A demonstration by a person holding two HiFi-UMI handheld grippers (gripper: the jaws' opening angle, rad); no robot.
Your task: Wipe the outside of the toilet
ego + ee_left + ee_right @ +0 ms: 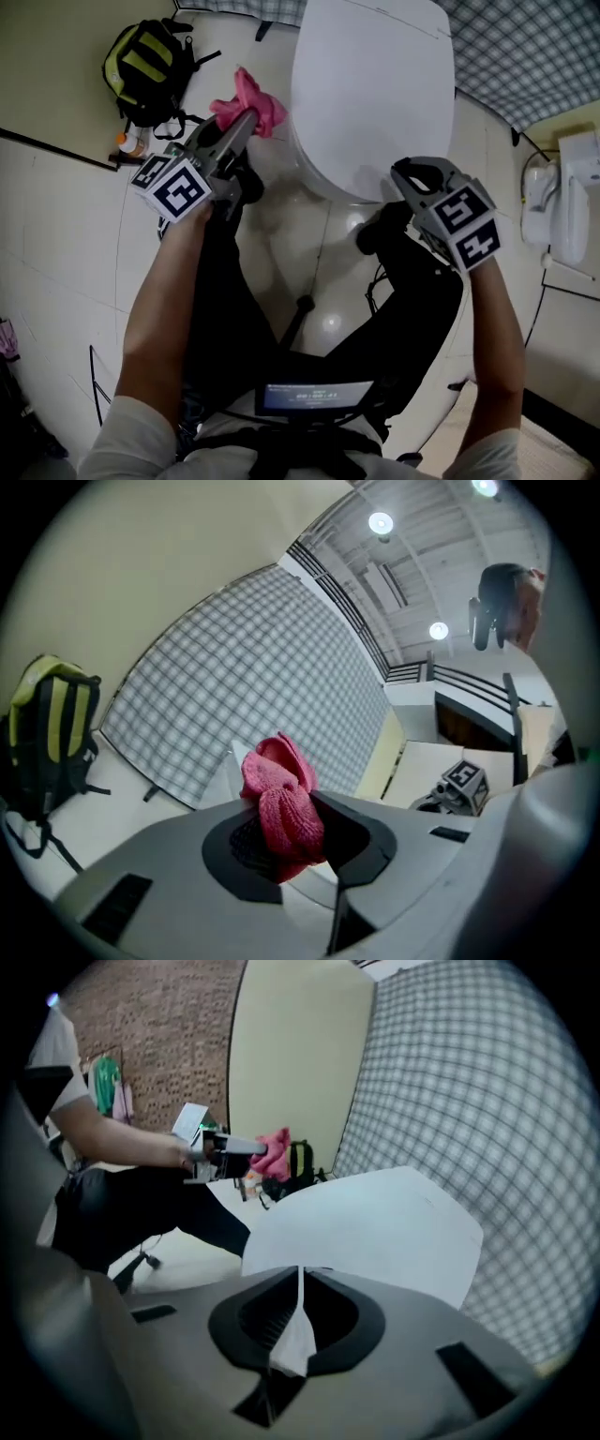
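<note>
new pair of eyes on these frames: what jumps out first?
The pink cloth, bunched in the left tongs, sits right beside the left flank of the white toilet, whose lid is down. After that, the black-and-yellow backpack on the floor against the wall, at the head view's upper left.

No text is readable; print on the chest screen looks too small.
</note>
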